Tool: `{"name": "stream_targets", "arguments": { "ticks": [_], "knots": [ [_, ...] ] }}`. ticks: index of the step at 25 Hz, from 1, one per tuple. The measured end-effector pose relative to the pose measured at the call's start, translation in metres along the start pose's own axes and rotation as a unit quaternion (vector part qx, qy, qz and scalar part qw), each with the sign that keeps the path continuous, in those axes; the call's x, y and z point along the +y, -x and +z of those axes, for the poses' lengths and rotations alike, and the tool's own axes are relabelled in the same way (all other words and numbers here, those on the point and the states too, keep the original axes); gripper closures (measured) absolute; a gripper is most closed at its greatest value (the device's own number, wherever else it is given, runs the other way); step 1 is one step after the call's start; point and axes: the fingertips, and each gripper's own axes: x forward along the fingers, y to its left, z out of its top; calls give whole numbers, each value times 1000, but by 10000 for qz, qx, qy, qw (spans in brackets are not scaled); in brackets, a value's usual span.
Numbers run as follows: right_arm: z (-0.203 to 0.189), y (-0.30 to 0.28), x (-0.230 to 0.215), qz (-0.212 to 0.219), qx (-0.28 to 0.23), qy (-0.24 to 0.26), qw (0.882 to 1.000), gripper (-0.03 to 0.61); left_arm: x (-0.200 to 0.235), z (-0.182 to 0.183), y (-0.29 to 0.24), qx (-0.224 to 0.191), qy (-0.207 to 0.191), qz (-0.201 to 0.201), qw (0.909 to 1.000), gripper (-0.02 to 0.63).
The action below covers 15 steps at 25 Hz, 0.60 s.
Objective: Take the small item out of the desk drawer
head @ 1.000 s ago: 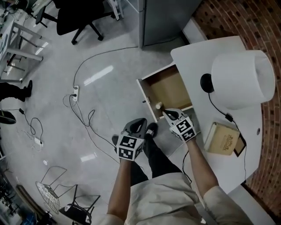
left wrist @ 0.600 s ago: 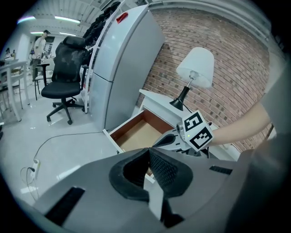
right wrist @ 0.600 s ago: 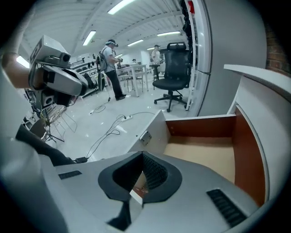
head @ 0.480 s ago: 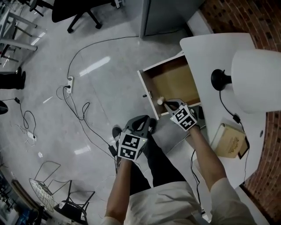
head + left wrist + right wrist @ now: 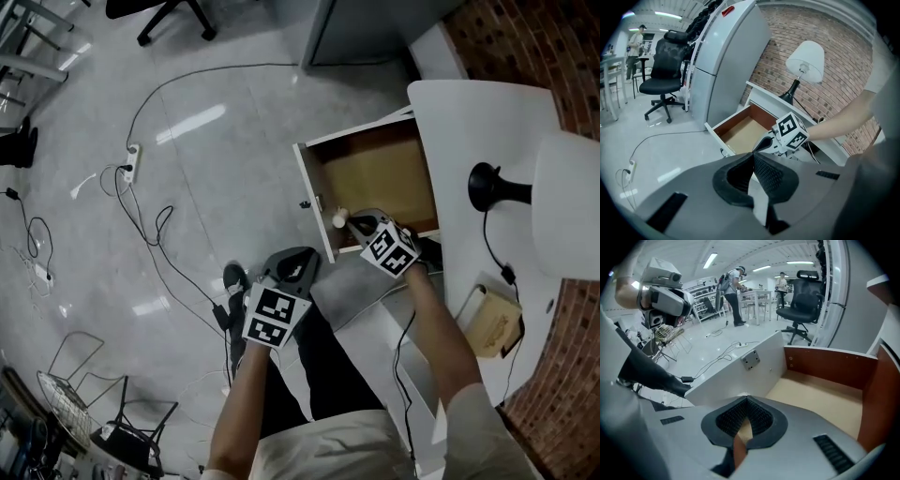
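So the small pale round item (image 5: 338, 219) is parked in the near front corner of the open white-fronted, wood-lined desk drawer (image 5: 312, 208), right up against the front panel. The right gripper (image 5: 355, 222) is tipped down into that corner with its jaws pressed fully together and its tips right at the item. Whether anything is actually pinched can't be made out, tbh.

Best guess is that a proper grab isn't done yet. The jaws would need to be parted, set either side of the item, squeezed gently, then lifted straight up so the front panel isn't clipped. Something that round could easily be nudged and sent rolling across the drawer floor.

The left gripper (image 5: 302, 261) is held out over the grey floor, closed on nothing, apart from the drawer.

On the white desk top (image 5: 469, 122), a black-footed lamp (image 5: 492, 185) and a tan book (image 5: 494, 322) are kept well away. Loose black cables (image 5: 169, 225) and a white power strip (image 5: 131, 157) are strewn on the floor. The drawer isn't blocked by anything.
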Motion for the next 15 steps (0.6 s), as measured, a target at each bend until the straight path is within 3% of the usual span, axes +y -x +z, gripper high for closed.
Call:
{"name": "stream_targets", "arguments": {
  "ticks": [8,15],
  "knots": [
    [-9,-30,-3,382,510,1332,9890,546,21,-15,-20,-45,89,34,9999,597],
    [-24,-37,-7,825,1149,2336,9620,465,27,-17,-23,-12,134,60,9999,597]
  ]
}}
